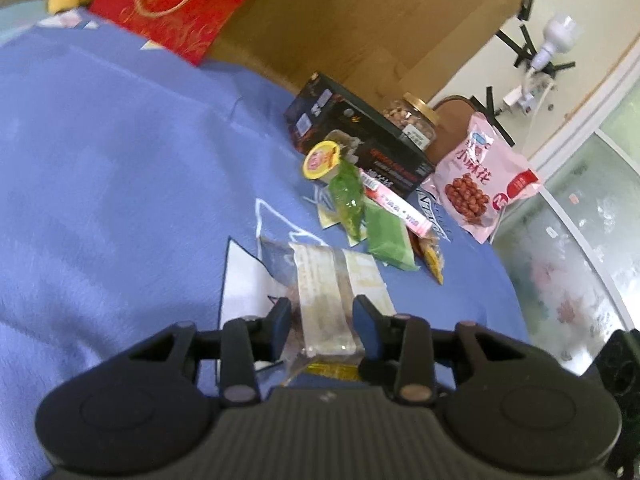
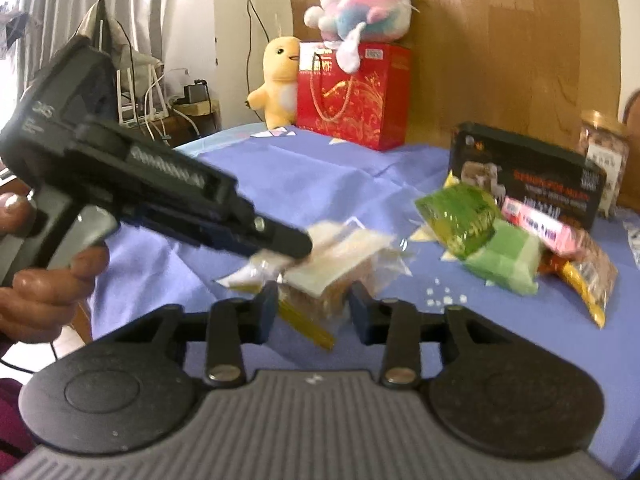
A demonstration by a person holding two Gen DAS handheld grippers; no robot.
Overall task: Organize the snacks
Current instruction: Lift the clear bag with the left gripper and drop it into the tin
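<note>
A clear-wrapped pale snack packet (image 1: pixel 326 296) lies between the blue pads of my left gripper (image 1: pixel 324 320), which is shut on it. In the right wrist view the same packet (image 2: pixel 340 248) hangs above the blue tablecloth (image 2: pixel 320 168). The left gripper (image 2: pixel 292 246) pinches its upper edge from the left, with a hand behind it. My right gripper (image 2: pixel 314 314) has its pads against the packet's lower brownish end and is shut on it. More snacks lie to the right: green packets (image 2: pixel 476 224), a pink-white box (image 2: pixel 536 224) and an orange-yellow bag (image 2: pixel 580 276).
A black box (image 1: pixel 360 140), a jar of nuts (image 1: pixel 412 120), a pink bag (image 1: pixel 480 180) and a yellow-lidded cup (image 1: pixel 322 160) stand near the table's far right edge. A red gift bag (image 2: pixel 352 92) with plush toys (image 2: pixel 280 80) stands at the back.
</note>
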